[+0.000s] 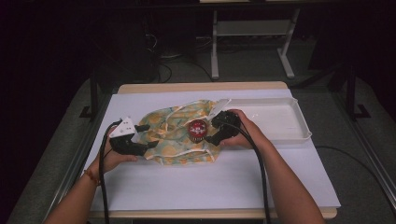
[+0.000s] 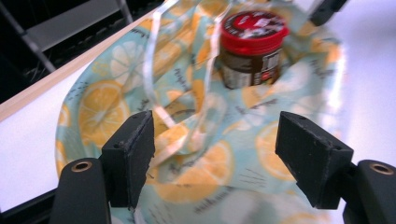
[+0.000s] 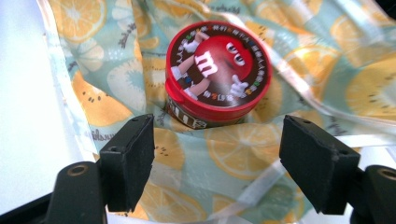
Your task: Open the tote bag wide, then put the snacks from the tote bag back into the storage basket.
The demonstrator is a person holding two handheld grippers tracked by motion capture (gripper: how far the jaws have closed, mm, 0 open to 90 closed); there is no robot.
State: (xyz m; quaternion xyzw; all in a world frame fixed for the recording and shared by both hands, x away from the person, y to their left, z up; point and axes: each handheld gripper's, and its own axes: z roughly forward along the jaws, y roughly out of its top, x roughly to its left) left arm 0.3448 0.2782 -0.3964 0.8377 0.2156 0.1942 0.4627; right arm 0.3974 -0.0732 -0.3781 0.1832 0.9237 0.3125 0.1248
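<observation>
Item 1, left gripper [image 1: 143,136]: held in the person's left hand at the left edge of the cloth bag [image 1: 180,133]. Jaws stand wide apart with nothing pinched; in the left gripper view [image 2: 215,140] the lemon-print fabric and a pale ribbon [image 2: 161,116] lie under the gap, pads clear of both. Bare white table cover [image 1: 210,182] lies open to its left and toward the person.

Item 2, cloth bag: pale blue-green with an orange and lemon slice print, spread loosely and rumpled at the middle of the table. Its far edge lies near the wooden table rim [image 1: 201,87]. Its near edge leaves a broad bare strip of white cover in front. Fabric folds hide how the bag's mouth lies.

Item 3, jar [image 1: 197,128]: red lid, dark body, standing upright on the bag between the two grippers, sunk partly into the fabric. The right gripper view shows its printed lid [image 3: 218,70]; the lower body is hidden by cloth. Label text is too blurred to read.

Item 4, right gripper [image 1: 209,132]: held in the right hand just right of the jar. Jaws wide apart, gripping nothing; the jar sits beyond the pads, not touched.

Item 5, white tray [image 1: 299,135]: at the table's right, beside the right hand, its rim close to the cover's right edge.
</observation>
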